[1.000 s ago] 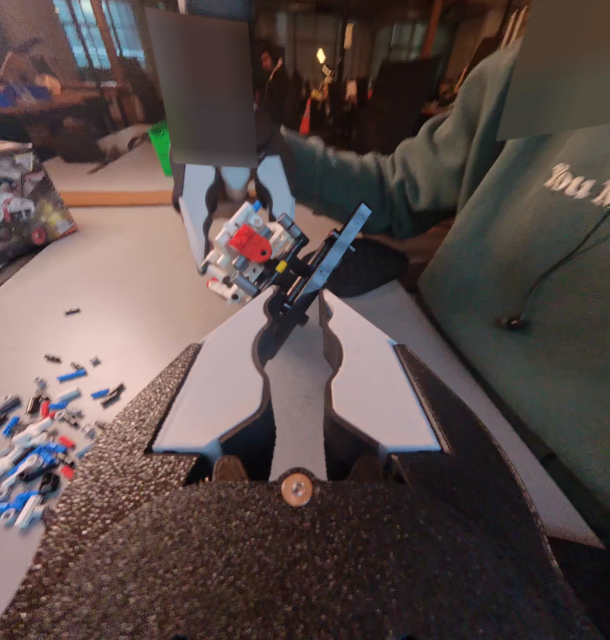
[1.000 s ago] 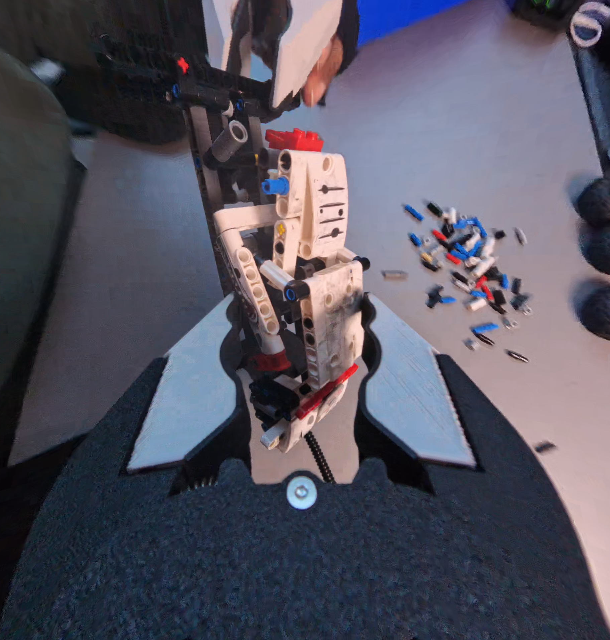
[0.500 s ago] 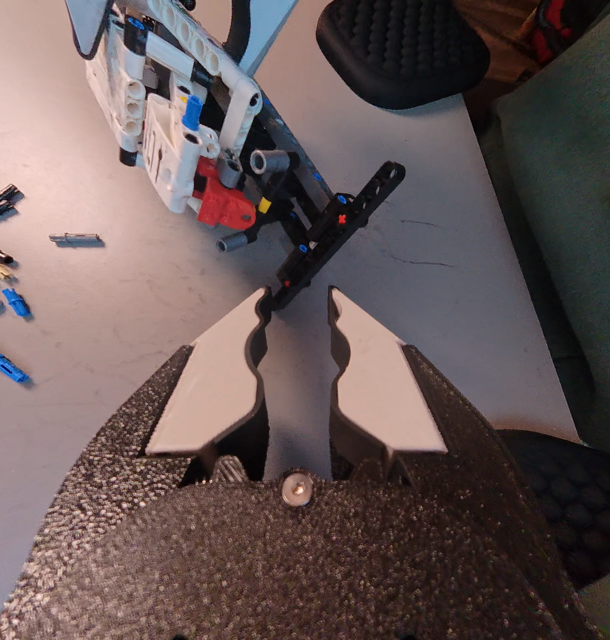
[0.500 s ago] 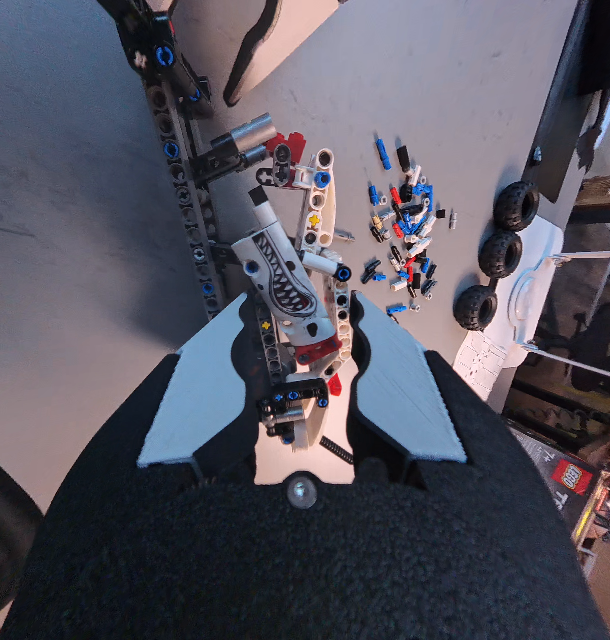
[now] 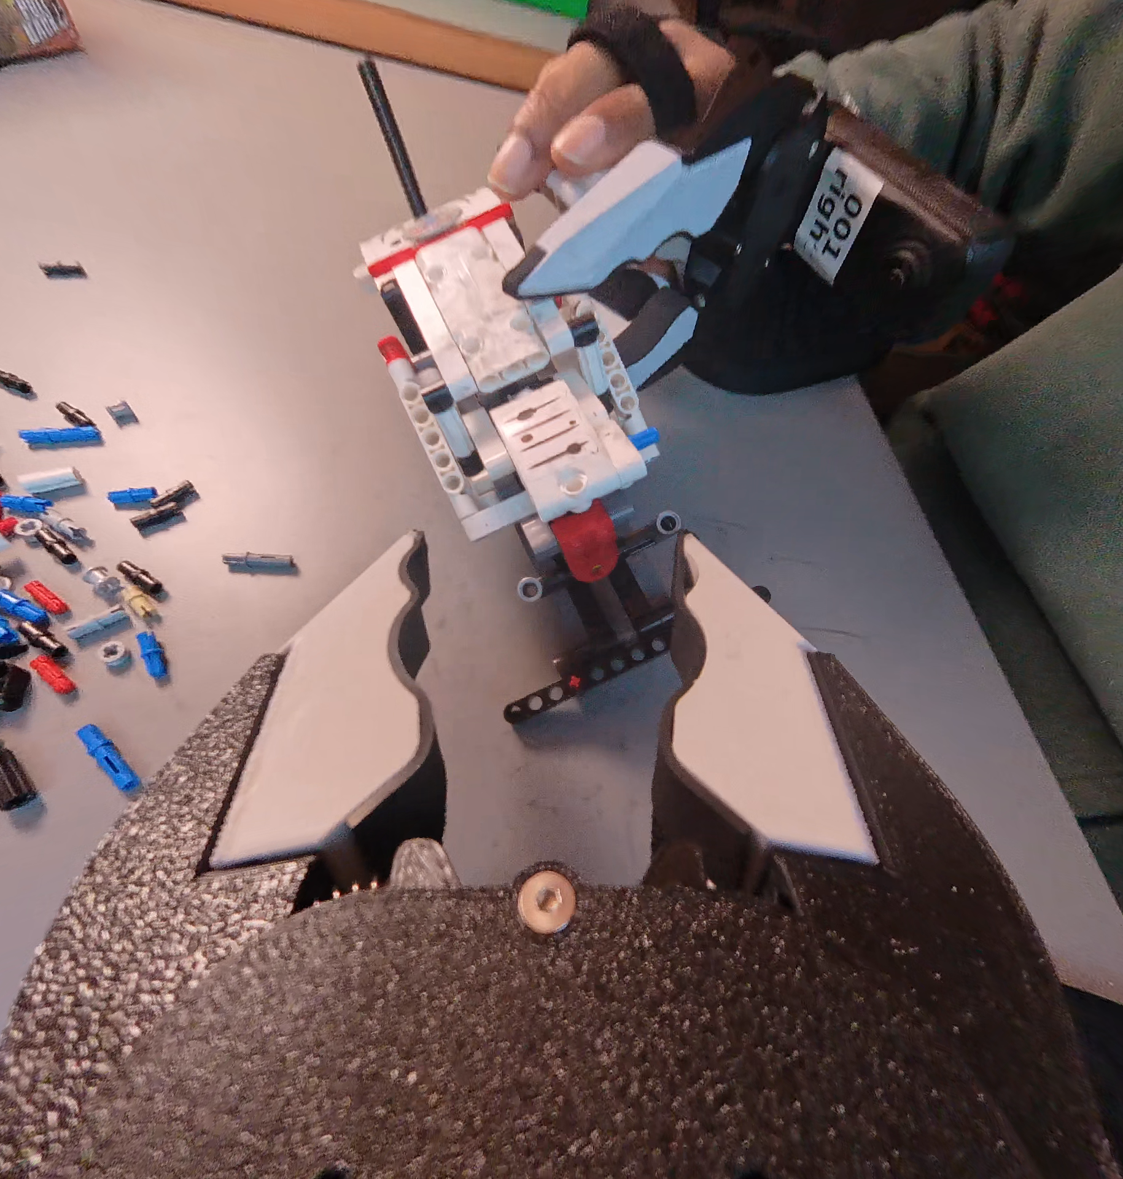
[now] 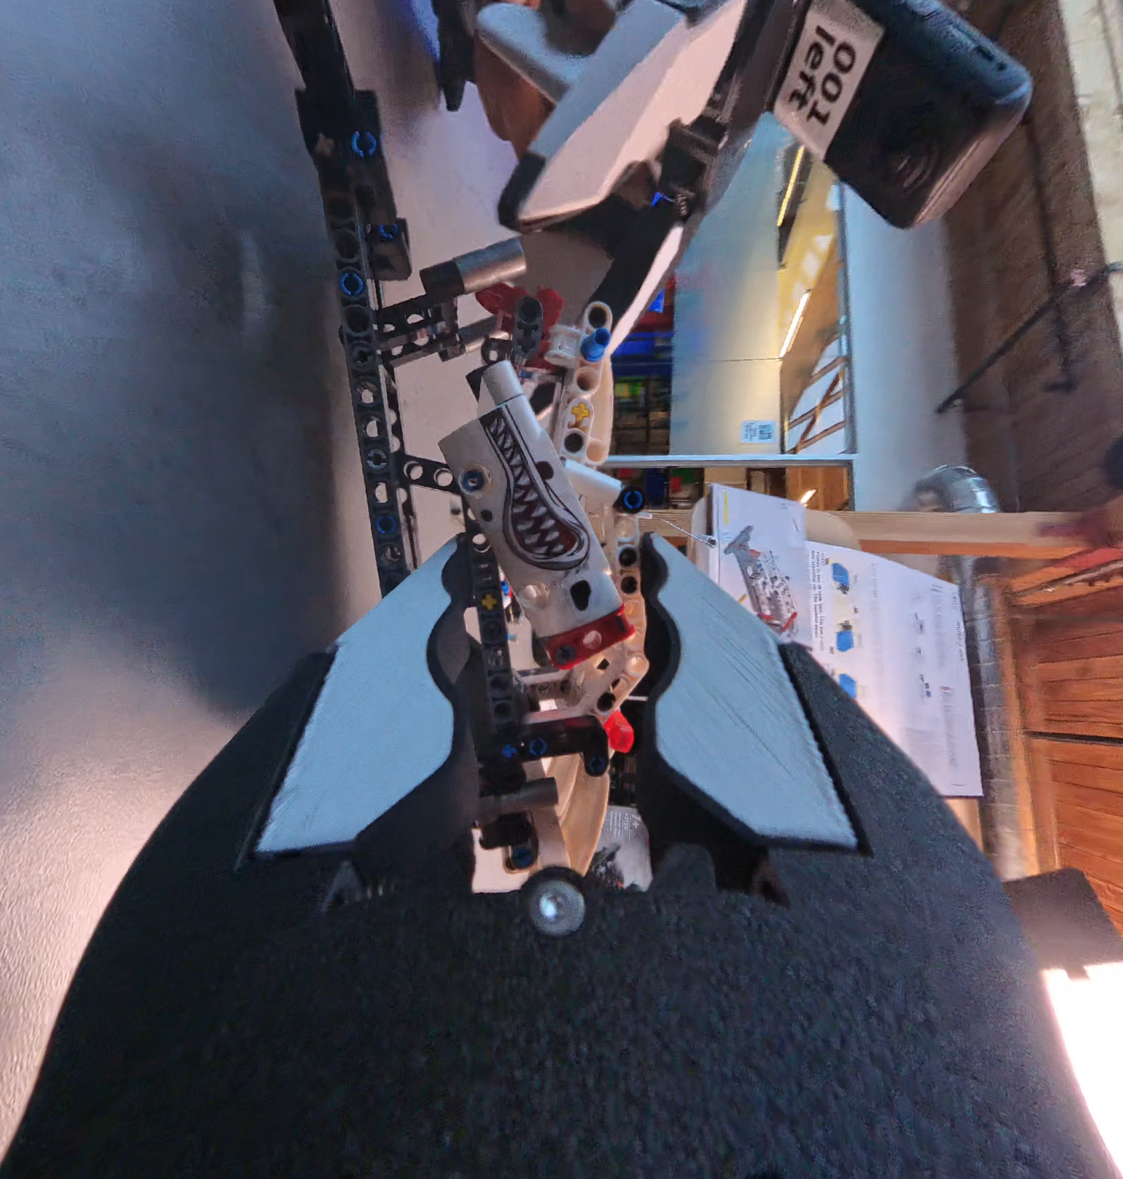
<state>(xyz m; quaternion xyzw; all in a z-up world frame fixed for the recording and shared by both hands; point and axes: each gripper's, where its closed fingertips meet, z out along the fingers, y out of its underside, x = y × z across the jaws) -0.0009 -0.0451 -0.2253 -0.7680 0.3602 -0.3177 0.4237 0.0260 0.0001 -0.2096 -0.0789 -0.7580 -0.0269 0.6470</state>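
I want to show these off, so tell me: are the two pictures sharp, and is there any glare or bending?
Left wrist view: table evenly lit, model sharp, person's fingers smeared. Right wrist view: toothed panel fairly crisp, far hand-held gripper and background soft, white glare in the bottom right corner. Both: wide-angle bending toward the edges.

White label [image 5: 836, 217] with black print seen on body of right gripper [image 5: 578, 332], up and right of toy model [image 5: 514, 395]; wording not reproduced. Second white label [image 6: 826, 73], also black print, seen on left gripper [image 6: 565, 274], above model. Shark-mouth decal [image 6: 533, 510] carried on white panel of model. Open instruction booklet [image 6: 890, 670] right of model: diagrams and small print, too blurred to be read. Small code sticker [image 6: 755, 432] fixed on pale panel behind model.
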